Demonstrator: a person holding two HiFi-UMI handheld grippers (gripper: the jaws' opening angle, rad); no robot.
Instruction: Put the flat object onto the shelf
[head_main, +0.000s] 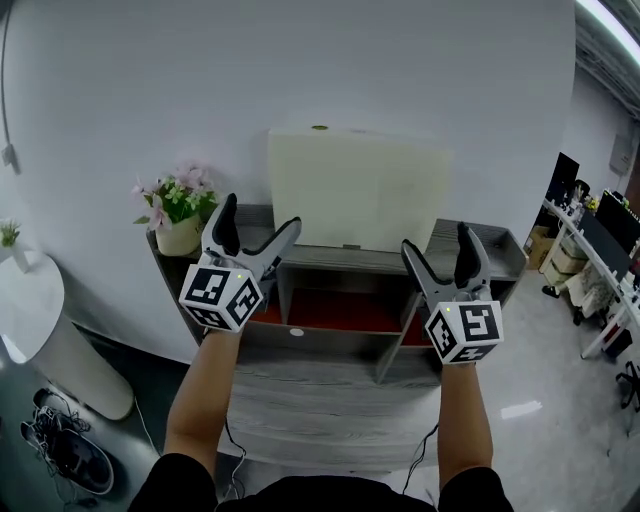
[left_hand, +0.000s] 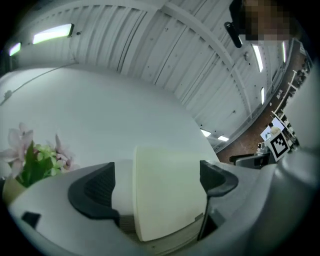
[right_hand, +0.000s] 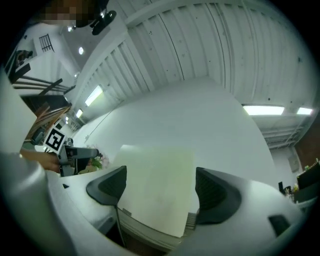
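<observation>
A pale cream flat board (head_main: 357, 188) stands upright on top of the grey shelf unit (head_main: 470, 252), leaning against the white wall. It also fills the middle of the left gripper view (left_hand: 167, 192) and of the right gripper view (right_hand: 157, 187). My left gripper (head_main: 252, 232) is open in front of the shelf's left part, short of the board. My right gripper (head_main: 442, 255) is open at the shelf's right part, also short of the board. Nothing is between either pair of jaws.
A pot of pink flowers (head_main: 178, 208) stands on the shelf's left end, close to the left gripper. The shelf has red-lined lower compartments (head_main: 340, 310). A white round table (head_main: 40, 330) is at the left, shoes (head_main: 65, 450) on the floor, desks (head_main: 600, 260) at the far right.
</observation>
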